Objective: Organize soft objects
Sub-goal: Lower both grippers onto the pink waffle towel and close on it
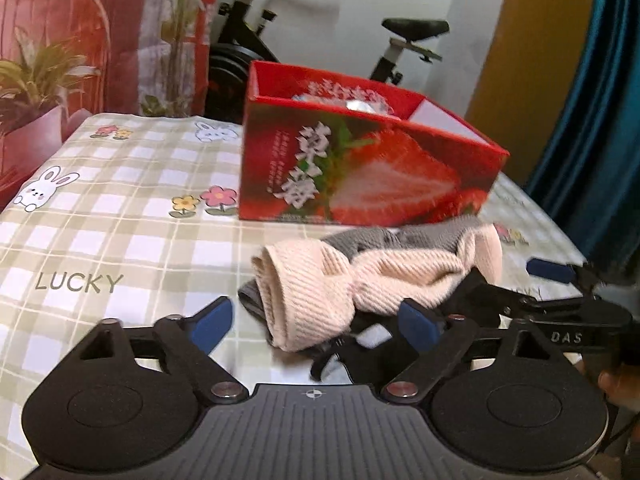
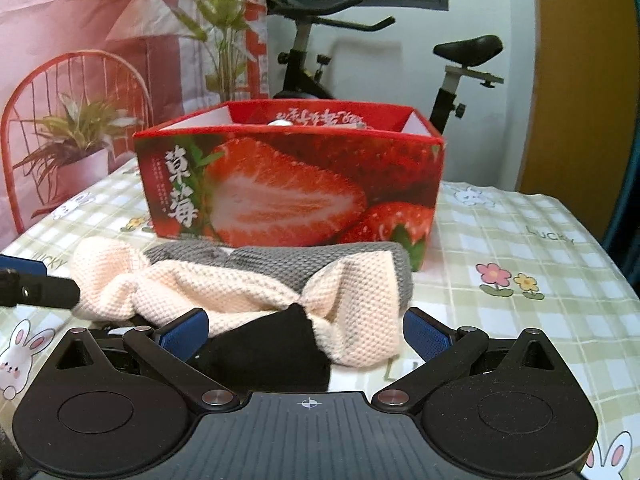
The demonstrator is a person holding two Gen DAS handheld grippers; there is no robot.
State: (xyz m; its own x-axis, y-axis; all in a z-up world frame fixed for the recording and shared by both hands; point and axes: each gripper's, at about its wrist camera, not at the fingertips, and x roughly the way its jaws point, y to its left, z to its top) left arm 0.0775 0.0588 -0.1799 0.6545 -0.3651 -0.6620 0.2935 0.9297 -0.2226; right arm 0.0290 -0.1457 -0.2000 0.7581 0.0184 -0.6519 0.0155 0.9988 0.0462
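A pile of soft knit pieces lies on the table in front of a red strawberry box point(image 1: 360, 168) point(image 2: 288, 184). On top is a pale pink knit piece point(image 1: 320, 284) point(image 2: 240, 292); under it a grey knit piece point(image 1: 360, 238) point(image 2: 312, 258) and a black piece point(image 1: 464, 296) point(image 2: 276, 348). My left gripper point(image 1: 316, 322) is open, its jaws to either side of the pink piece's near end. My right gripper point(image 2: 306, 332) is open around the black piece and the pink end. The right gripper also shows in the left wrist view point(image 1: 560, 304).
The table has a checked cloth point(image 1: 120, 220) point(image 2: 520, 248) with rabbits and flowers. The open box holds something shiny and white. Behind are an exercise bike point(image 2: 440, 60), a red wire chair point(image 2: 76, 92), a potted plant point(image 1: 36, 80) and a blue curtain point(image 1: 600, 100).
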